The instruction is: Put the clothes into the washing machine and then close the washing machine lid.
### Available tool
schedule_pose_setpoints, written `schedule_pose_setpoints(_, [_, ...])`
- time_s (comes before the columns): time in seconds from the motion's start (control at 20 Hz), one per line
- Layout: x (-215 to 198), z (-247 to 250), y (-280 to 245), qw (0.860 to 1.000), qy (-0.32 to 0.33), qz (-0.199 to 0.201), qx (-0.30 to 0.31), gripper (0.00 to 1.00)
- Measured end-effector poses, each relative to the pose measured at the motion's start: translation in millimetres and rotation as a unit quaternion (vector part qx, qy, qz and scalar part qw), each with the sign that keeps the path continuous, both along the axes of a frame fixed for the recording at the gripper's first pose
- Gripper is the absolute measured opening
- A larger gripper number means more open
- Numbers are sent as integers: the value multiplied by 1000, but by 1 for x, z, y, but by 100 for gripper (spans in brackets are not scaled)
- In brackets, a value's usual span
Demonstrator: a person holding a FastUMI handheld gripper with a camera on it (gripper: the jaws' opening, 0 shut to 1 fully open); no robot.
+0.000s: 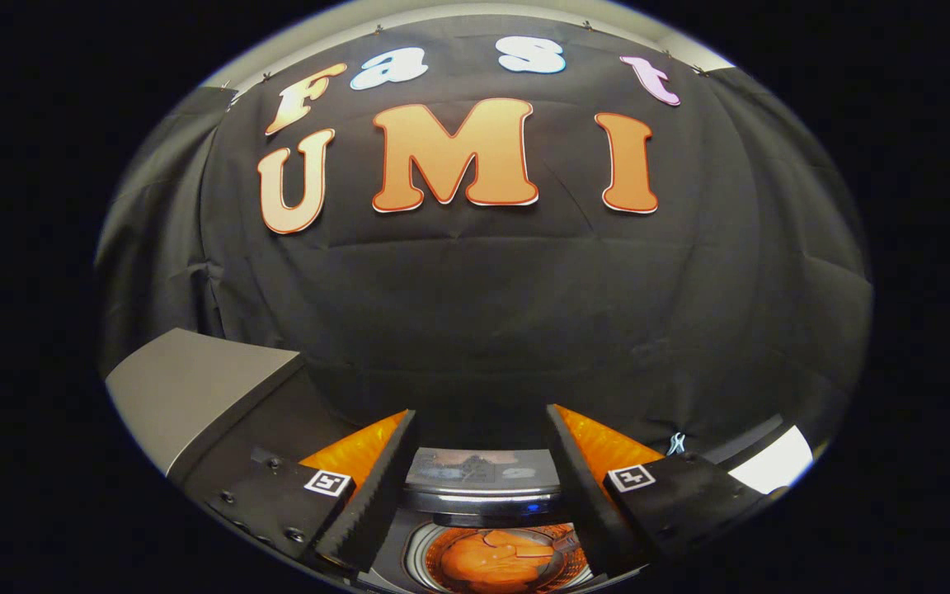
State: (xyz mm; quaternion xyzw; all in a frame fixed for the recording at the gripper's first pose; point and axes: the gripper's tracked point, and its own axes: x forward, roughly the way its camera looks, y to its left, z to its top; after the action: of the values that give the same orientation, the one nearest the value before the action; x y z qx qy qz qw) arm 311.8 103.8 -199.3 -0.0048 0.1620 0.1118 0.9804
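Tongs gape, serrated, above crumpled clothes in the round drum.

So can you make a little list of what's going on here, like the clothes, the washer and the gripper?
washer: below the fingers, seen from above
drum: open, lid not over it
clothes: orange, inside the drum
gripper: open, holding nothing, fingers spread above the washer
lid: the grey panel raised beside the washer looks like it, unsure
left to do: close the lid
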Motion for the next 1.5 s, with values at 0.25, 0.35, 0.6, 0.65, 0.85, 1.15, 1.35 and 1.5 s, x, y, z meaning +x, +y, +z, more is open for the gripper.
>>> schedule_pose_setpoints(0.25, [-24, -12, -3, 1000, 0, 1, 0, 97])
schedule_pose_setpoints(0.35, [-36, -22, -5, 1000, 6, 3, -1, 97])
schedule_pose_setpoints(0.6, [-70, -54, -22, 999, 33, -11, -6, 98])
schedule_pose_setpoints(0.65, [-75, -57, -25, 999, 37, -13, -6, 98])
schedule_pose_setpoints(0.85, [-92, -44, -38, 999, 24, -23, -1, 98])
schedule_pose_setpoints(1.15, [-116, 6, -47, 999, -16, -33, 19, 98])
schedule_pose_setpoints(1.35, [-141, 57, -55, 998, -51, -37, 9, 98])
schedule_pose_setpoints(1.5, [-163, 92, -60, 997, -71, -40, 14, 98])
